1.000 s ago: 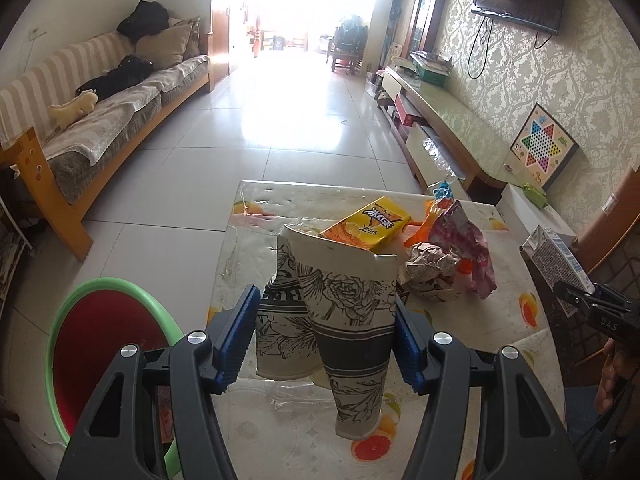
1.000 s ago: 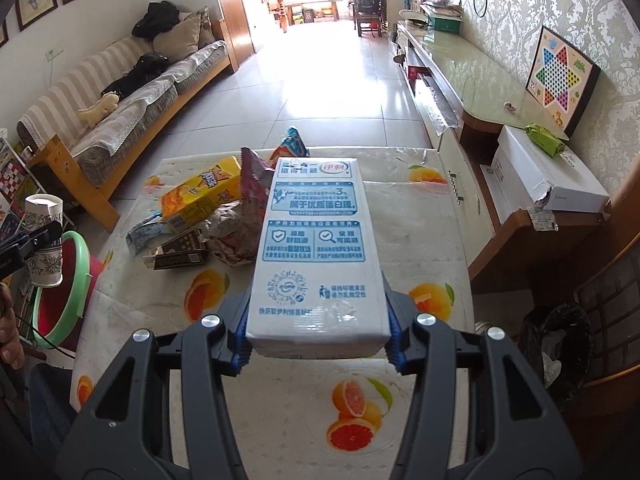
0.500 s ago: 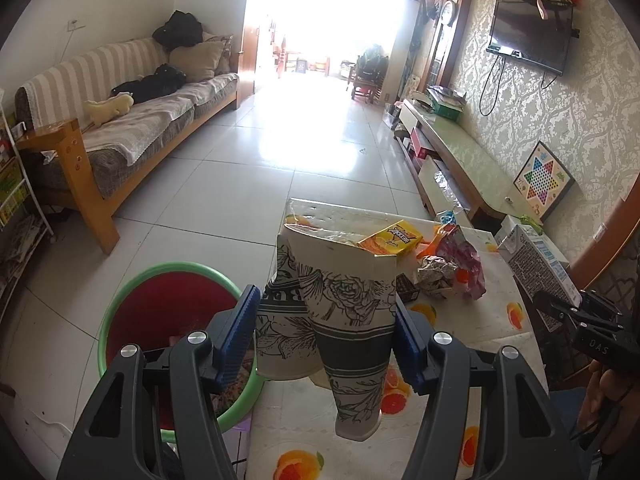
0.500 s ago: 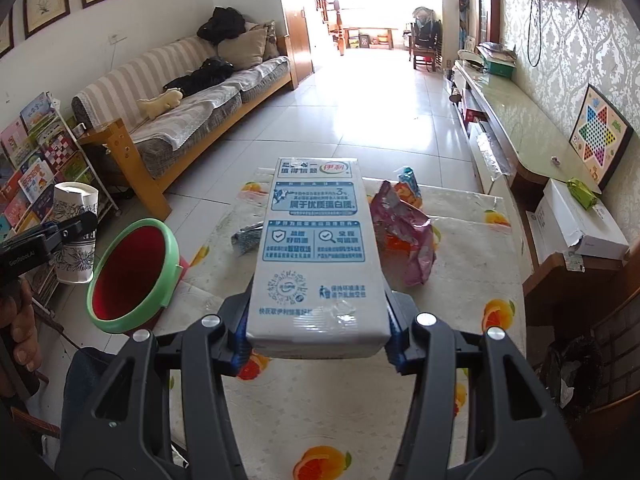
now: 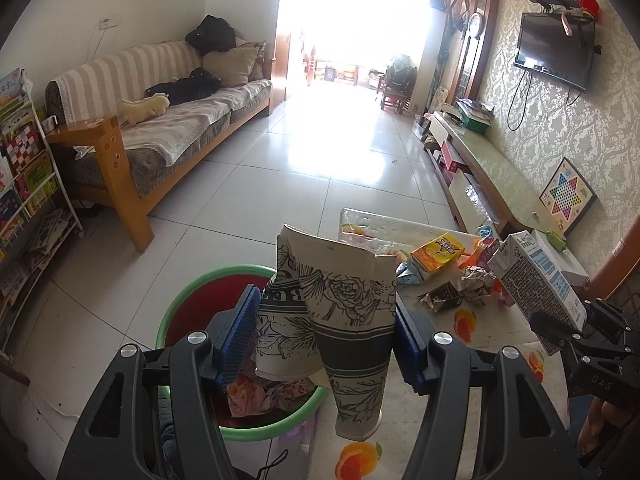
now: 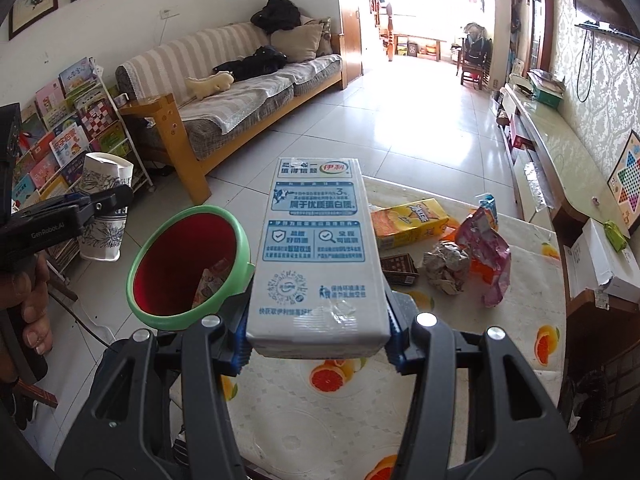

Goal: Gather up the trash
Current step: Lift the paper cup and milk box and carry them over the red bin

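Observation:
My left gripper is shut on crushed floral paper cups, held over the near edge of the green-rimmed red bin. That bin stands on the floor left of the table and holds some wrappers. My right gripper is shut on a white and blue milk carton, over the table's left edge beside the bin. The right wrist view shows the left gripper with the cups at far left. The carton appears at right in the left wrist view.
On the fruit-print table lie a yellow box, crumpled paper, a pink wrapper and a small dark box. A sofa and book rack stand left, a low cabinet right.
Both grippers have swung left from over the table toward the bin, which now lies under the cups. Both grips are unchanged.

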`<state>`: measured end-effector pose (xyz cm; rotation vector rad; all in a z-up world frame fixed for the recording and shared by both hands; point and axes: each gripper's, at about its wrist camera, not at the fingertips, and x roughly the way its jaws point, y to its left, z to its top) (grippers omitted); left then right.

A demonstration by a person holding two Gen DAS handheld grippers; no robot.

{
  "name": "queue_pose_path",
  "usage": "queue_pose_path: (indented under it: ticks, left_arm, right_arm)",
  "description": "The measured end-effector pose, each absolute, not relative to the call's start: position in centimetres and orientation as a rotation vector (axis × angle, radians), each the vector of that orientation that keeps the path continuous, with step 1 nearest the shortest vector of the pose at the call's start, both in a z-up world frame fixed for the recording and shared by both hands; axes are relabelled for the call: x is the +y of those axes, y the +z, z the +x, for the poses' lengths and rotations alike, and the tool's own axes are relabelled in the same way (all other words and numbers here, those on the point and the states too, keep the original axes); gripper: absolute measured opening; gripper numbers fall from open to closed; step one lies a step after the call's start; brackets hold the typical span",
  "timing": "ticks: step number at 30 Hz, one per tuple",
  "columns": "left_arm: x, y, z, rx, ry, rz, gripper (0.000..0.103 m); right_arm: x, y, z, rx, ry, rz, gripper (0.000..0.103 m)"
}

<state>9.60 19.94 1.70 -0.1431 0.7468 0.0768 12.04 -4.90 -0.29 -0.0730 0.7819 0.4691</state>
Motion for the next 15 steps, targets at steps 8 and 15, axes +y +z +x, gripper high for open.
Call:
queue_pose_path:
  ticks: [8,15]
  left_arm:
    - [23.6,-0.8,10.9,0.808,0.150,-0.165,0.060]
    - [25.6,-2.0,11.8,0.832,0.172,-0.181,0.062]
  right_arm:
    - [-0.8,-0.2,12.4,0.783,0.532,-0.110,0.050]
    - [2.8,-0.5,13.0,0.792,0.577,-0.135,0.050]
